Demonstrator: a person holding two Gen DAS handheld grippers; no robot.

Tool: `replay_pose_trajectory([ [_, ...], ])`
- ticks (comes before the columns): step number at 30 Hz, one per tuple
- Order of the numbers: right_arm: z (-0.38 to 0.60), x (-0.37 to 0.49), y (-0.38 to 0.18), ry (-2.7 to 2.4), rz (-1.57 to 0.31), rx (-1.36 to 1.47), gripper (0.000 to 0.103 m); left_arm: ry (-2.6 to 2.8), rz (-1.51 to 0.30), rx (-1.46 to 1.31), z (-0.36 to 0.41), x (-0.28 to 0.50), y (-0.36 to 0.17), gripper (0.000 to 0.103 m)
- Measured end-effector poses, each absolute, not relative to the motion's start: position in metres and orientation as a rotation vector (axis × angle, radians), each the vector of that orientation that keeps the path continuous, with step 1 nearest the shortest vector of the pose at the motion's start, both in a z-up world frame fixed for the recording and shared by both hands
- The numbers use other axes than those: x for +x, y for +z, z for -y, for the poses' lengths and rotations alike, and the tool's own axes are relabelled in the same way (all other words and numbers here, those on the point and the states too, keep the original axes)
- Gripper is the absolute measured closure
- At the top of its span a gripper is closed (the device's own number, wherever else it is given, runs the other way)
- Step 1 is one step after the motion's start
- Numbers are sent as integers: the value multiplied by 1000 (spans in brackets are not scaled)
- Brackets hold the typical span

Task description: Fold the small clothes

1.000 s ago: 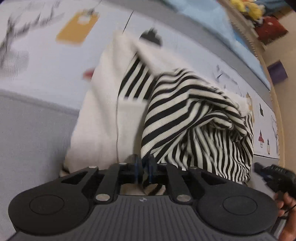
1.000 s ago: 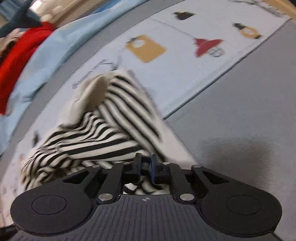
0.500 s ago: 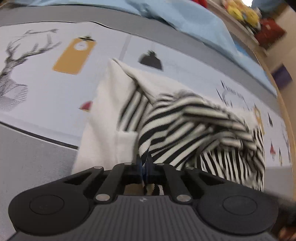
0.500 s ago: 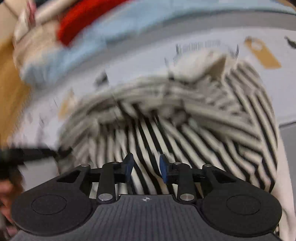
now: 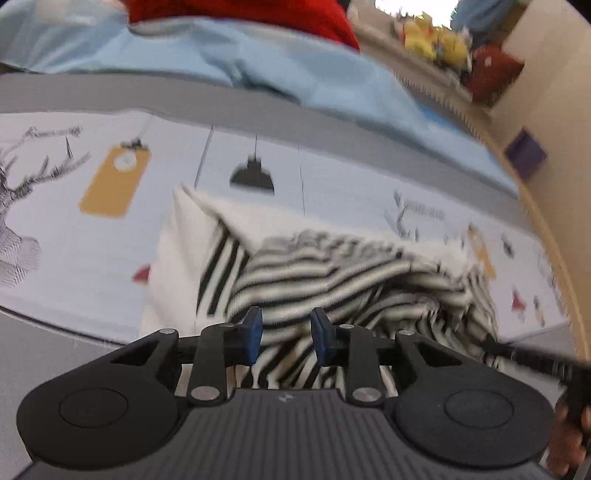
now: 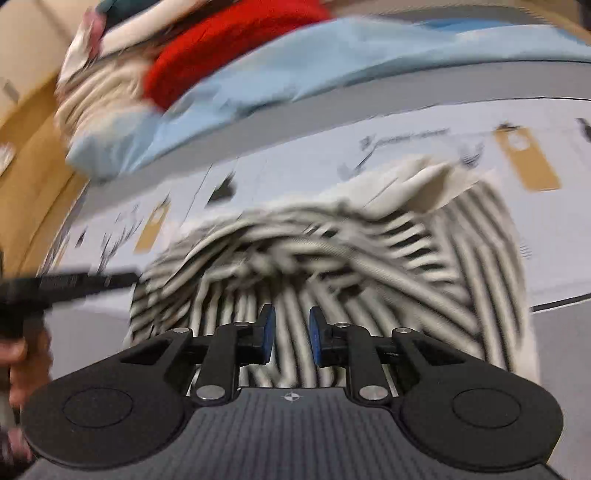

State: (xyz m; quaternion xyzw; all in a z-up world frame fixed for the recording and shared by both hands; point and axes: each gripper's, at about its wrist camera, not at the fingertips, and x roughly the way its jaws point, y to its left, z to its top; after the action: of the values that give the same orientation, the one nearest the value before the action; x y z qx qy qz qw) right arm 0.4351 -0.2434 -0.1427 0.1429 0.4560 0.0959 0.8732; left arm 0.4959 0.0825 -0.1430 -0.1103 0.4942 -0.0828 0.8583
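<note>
A black-and-white striped garment with a cream lining lies bunched on a printed mat; it also shows in the right wrist view. My left gripper is open just above the garment's near edge, with stripes showing between the blue pads. My right gripper is open over the striped fabric, holding nothing. The right tool shows at the left view's right edge; the left tool shows at the right view's left edge. Both views are blurred.
A light blue cloth and a red garment lie behind the mat. A pile of clothes sits at the far left in the right wrist view. Grey bedding borders the mat; a wooden edge runs right.
Both grippers were shut on the striped garment a second ago. The right one opened first, then the left; both have let go and the garment has dropped onto the mat.
</note>
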Motion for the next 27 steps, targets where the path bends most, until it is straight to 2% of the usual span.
replay_pose_trajectory([
  [2,252,437,-150,92,-976,282,81,-129,-1155,-169,-79,498,-166,77],
  [3,258,440,-159,26,-1026,262,81,-101,-1220,-142,-80,500,-180,82],
  [4,263,442,-170,-30,-1090,240,81,-90,-1240,-147,-82,501,-186,82],
  [6,271,442,-181,-62,-1148,261,82,-88,-1216,-165,-84,501,-178,82],
  [10,276,435,-160,-23,-1058,296,81,-164,-1084,-188,-85,496,-150,80],
  [13,274,437,-158,-18,-1052,294,78,-195,-1152,-210,-83,495,-158,80],
  [16,271,438,-176,-46,-1156,257,77,-167,-1268,-89,-75,492,-178,80],
  [19,269,435,-168,-51,-1130,276,77,-169,-1200,-98,-77,487,-152,79],
  [24,262,414,-111,23,-937,263,77,-198,-929,-95,-83,451,-90,77],
  [27,262,390,-78,41,-810,247,77,-163,-831,-55,-81,419,-66,77],
])
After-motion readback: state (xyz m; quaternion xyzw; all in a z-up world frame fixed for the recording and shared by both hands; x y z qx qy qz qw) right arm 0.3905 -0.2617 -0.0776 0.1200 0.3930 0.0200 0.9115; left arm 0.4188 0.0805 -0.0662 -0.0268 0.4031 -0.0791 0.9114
